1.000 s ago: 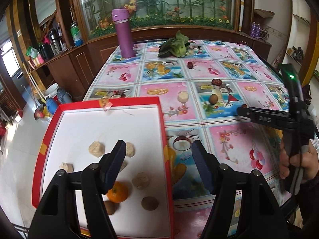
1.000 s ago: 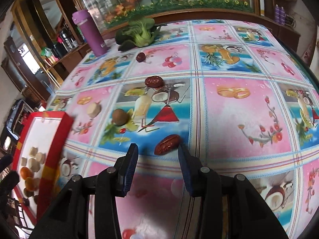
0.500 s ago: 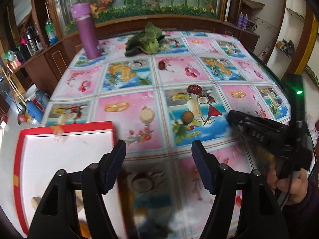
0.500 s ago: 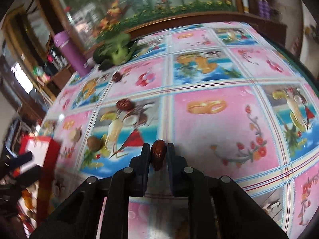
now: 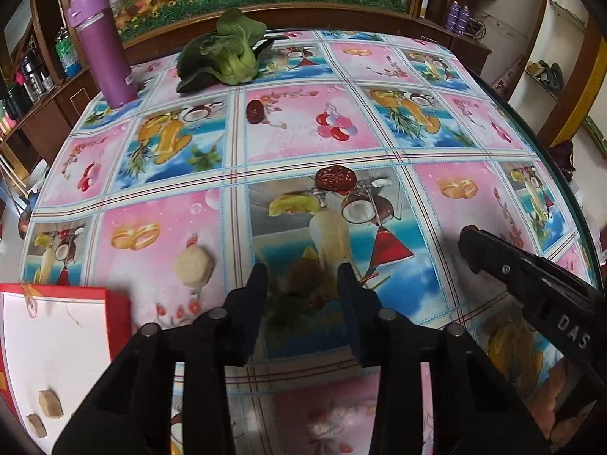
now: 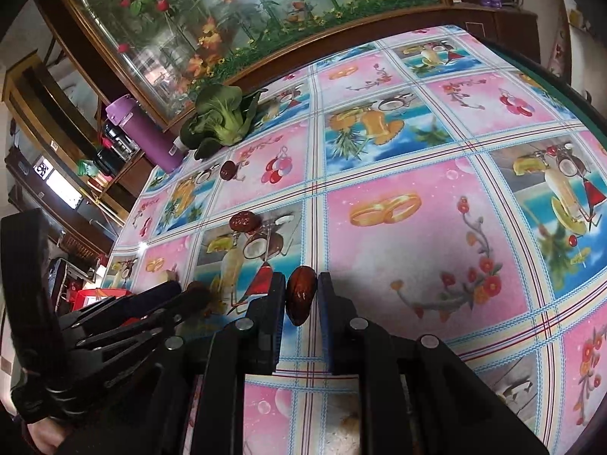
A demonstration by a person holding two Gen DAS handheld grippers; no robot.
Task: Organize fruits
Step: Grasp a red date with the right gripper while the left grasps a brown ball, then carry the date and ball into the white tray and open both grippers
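The right gripper (image 6: 301, 295) has its jaws closed on a red date (image 6: 301, 291), which stands lengthwise between them, its tip poking out past the jaw ends above the table (image 6: 398, 250).

The left gripper (image 5: 303, 284) has its jaws open. Between their tips sits a brown round fruit (image 5: 305, 275), blurred, with a gap to each jaw; whether it touches either cannot be told. Just left of the left jaw lies a pale lump (image 5: 193, 265) on the cloth. Further left and nearer than the jaw tips is a red-rimmed tray (image 5: 117, 314) with a white floor, holding two small tan pieces (image 5: 49, 404) near its lower edge.

Ahead of the left jaws, beyond the brown fruit, a second date (image 5: 335, 178) lies on the table; further ahead and slightly left lies a third date (image 5: 255, 111). Well ahead sits a green leafy vegetable (image 5: 224, 57), with a purple bottle (image 5: 102, 47) to its left near the far table edge.

In the left wrist view the right gripper comes in from the right of the jaws, with part of a hand (image 5: 554, 405) at its handle. In the right wrist view the left gripper (image 6: 189, 294) lies just left of the right jaws.
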